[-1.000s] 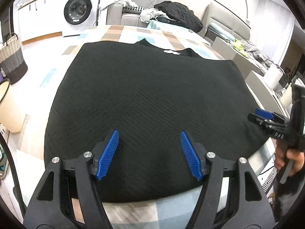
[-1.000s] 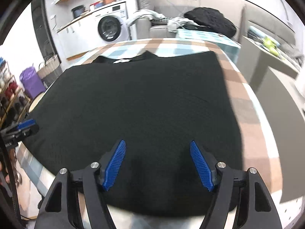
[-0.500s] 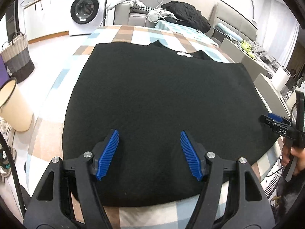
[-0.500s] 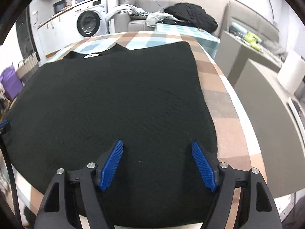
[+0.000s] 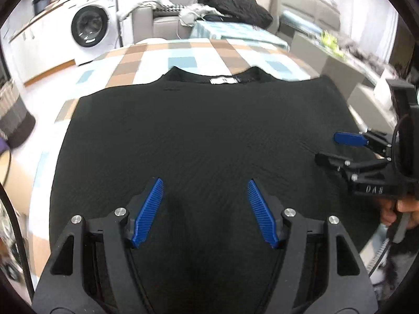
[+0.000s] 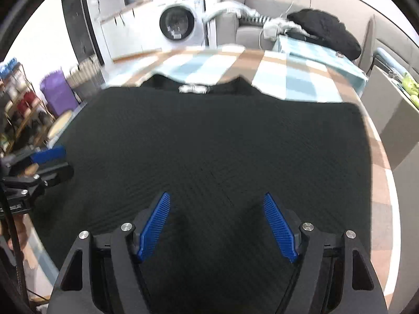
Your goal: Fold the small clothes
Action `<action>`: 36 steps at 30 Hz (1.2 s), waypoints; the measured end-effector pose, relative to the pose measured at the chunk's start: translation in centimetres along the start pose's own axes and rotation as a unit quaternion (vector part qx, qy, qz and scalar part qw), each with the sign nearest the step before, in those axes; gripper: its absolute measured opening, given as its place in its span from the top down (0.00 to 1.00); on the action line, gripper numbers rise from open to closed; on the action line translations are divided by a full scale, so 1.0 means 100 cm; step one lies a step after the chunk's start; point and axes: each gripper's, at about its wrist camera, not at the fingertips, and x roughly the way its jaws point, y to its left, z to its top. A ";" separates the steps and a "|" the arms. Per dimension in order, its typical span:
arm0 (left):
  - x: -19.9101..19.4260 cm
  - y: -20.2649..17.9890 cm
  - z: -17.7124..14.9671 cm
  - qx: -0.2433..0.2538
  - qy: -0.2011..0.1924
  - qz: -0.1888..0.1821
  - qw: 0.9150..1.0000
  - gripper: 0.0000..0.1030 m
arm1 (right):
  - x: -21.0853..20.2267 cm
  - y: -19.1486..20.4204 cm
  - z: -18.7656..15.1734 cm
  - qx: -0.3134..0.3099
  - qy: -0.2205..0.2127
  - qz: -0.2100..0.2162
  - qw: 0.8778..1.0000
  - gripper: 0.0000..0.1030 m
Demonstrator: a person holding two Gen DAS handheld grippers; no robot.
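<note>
The black knit top [image 5: 204,141] lies flat across the checked table [image 5: 183,52], hem at the near edge. It looks soft, limp and light, so a corner pinch should do. The left gripper [image 5: 205,209] and right gripper [image 6: 217,225] both hover wide apart, empty.

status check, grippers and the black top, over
Left gripper open, empty, above black top. Right gripper open, empty. Top flat on checked cloth, collar far side. Nothing in the way.
</note>
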 end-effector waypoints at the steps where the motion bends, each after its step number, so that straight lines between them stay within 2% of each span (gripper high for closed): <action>1: 0.008 -0.001 0.003 0.005 0.008 0.006 1.000 0.37 | 0.006 0.001 0.001 -0.010 0.008 -0.004 1.000 0.26; 4: 0.025 0.010 0.007 -0.014 0.027 0.004 1.000 0.37 | 0.006 0.001 -0.004 -0.028 0.003 -0.007 1.000 0.26; 6: 0.026 0.021 0.006 -0.027 0.026 0.008 0.999 0.37 | 0.002 -0.007 -0.008 -0.023 0.002 -0.008 1.000 0.26; 9: 0.018 0.041 0.000 -0.042 0.023 0.022 0.999 0.37 | -0.003 -0.031 -0.017 -0.012 0.007 -0.048 0.999 0.26; 10: 0.015 0.046 -0.002 -0.046 0.019 0.012 0.999 0.37 | -0.006 -0.043 -0.020 0.000 0.008 -0.058 0.998 0.25; 11: 0.012 0.050 -0.003 -0.049 0.016 0.003 0.999 0.37 | -0.007 -0.050 -0.021 0.010 0.009 -0.054 0.998 0.24; 14: 0.005 0.048 -0.002 -0.042 0.011 0.019 0.999 0.37 | -0.011 -0.063 -0.019 0.033 0.011 -0.048 0.998 0.25; 18: 0.009 0.041 0.009 -0.046 0.005 -0.008 0.999 0.37 | -0.010 -0.046 -0.001 0.036 0.000 -0.035 0.999 0.25; 23: 0.035 0.015 0.040 -0.036 0.012 -0.033 0.999 0.37 | 0.016 -0.009 0.032 0.024 -0.005 0.007 1.000 0.25; 25: 0.048 0.007 0.049 -0.024 0.019 -0.031 0.999 0.37 | 0.028 0.003 0.039 0.015 0.003 -0.006 1.000 0.25; 28: 0.061 0.011 0.054 -0.019 0.025 -0.002 1.000 0.37 | 0.042 0.010 0.045 -0.009 0.005 -0.027 1.000 0.24; 33: 0.059 0.045 0.052 -0.037 0.019 0.029 0.999 0.37 | 0.035 -0.024 0.041 0.023 0.003 -0.029 0.999 0.20; 35: 0.057 0.058 0.051 -0.054 0.019 0.019 0.998 0.37 | 0.032 -0.034 0.041 0.022 0.004 -0.059 0.998 0.20; 36: 0.055 0.063 0.050 -0.062 0.017 0.006 0.998 0.37 | 0.032 -0.039 0.040 0.016 0.007 -0.091 0.996 0.20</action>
